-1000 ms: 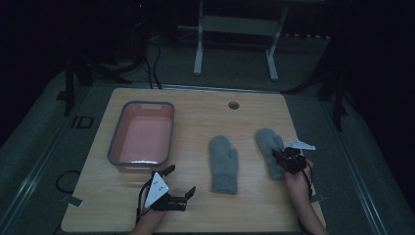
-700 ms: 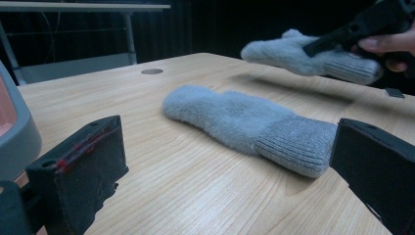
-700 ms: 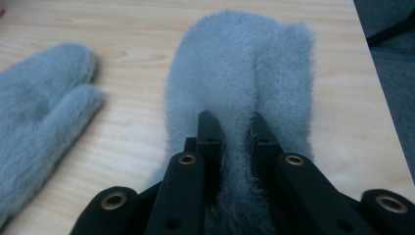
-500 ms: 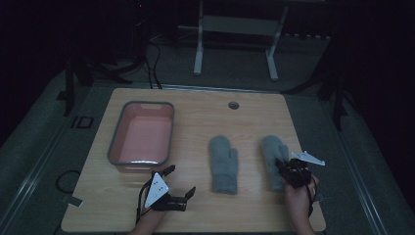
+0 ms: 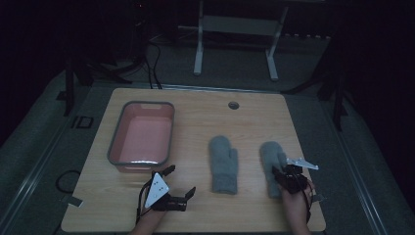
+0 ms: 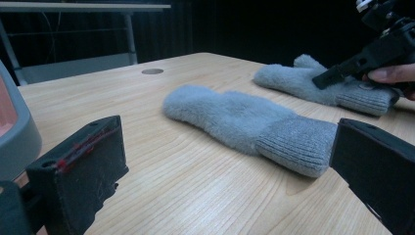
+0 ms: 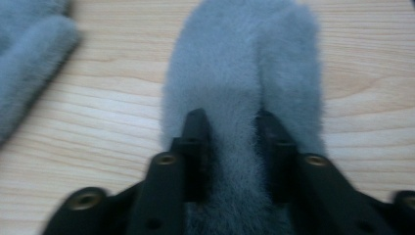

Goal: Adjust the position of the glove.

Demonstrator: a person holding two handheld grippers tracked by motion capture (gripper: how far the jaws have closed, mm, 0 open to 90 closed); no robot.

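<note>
Mittens, two grey ones, are lying flat on the wooden table [image 5: 98, 205], and I am reading the scene from the left edge across. Over at nine o'clock a grey tub with a pink inside [image 5: 142, 134] is sitting by itself, its long side running away from the person. Just below it, at about seven o'clock, the left gripper [image 5: 180, 182] is resting low over bare wood with its jaws spread wide and gripping nothing; in the left gripper view both black jaws are standing far apart at the bottom corners. Near the middle of the table the left mitten [image 5: 224, 164] is lying with its ribbed cuff toward the person and its thumb pointing to three o'clock (its cuff is showing between the wide jaws in the left gripper view [image 6: 244, 125], though not touching them). Just to the right, at about four o'clock, the right mitten [image 5: 271, 156] is lying the same way, near its partner but apart. The right gripper [image 5: 280, 177] is sitting on its cuff end, jaws narrowed and pressing into the fluffy fabric [image 7: 244, 73] from both sides, a ridge of pile bunching between them.
</note>
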